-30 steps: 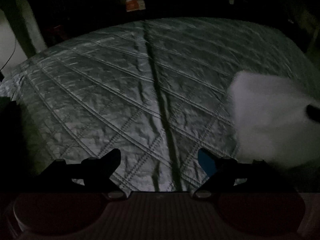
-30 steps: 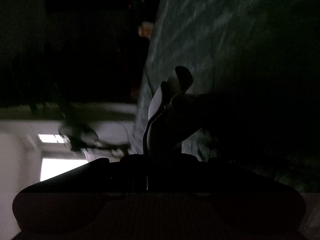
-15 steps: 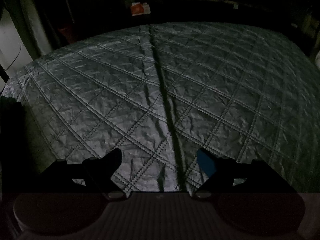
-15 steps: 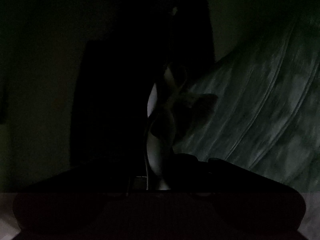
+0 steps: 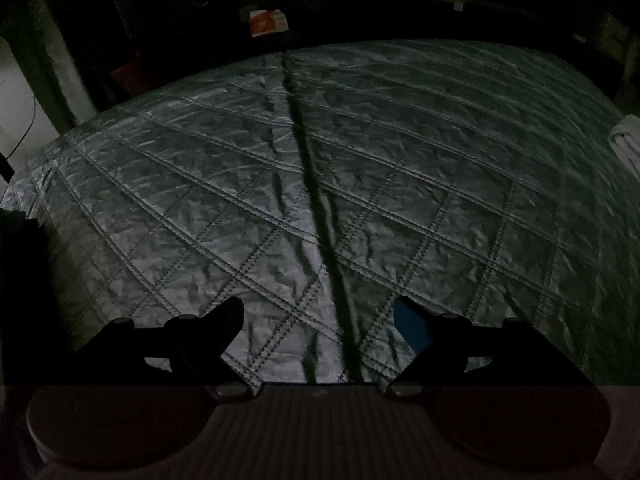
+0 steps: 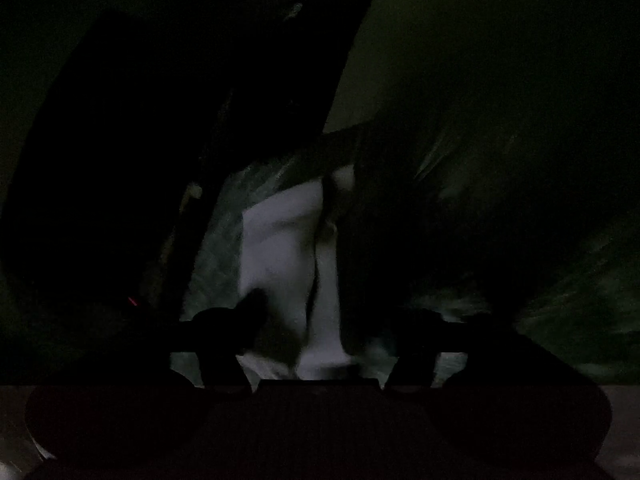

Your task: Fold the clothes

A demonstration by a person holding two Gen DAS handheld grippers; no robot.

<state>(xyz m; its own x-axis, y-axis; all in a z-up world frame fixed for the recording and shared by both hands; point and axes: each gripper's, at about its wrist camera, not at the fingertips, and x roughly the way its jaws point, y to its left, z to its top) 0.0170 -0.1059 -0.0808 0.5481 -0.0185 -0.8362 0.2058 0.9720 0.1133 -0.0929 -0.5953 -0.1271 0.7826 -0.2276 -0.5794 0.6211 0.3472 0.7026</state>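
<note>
Two grippers: left (image 5: pixel 319 322) fingers spread, empty, over quilt (image 5: pixel 224 184); right (image 6: pixel 320 320) fingers spread around white cloth (image 6: pixel 280 240).

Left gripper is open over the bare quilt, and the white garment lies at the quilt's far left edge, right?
Not quite. The left gripper is open over the quilt, but the white garment lies at the far right edge, as the left wrist view shows.
</note>
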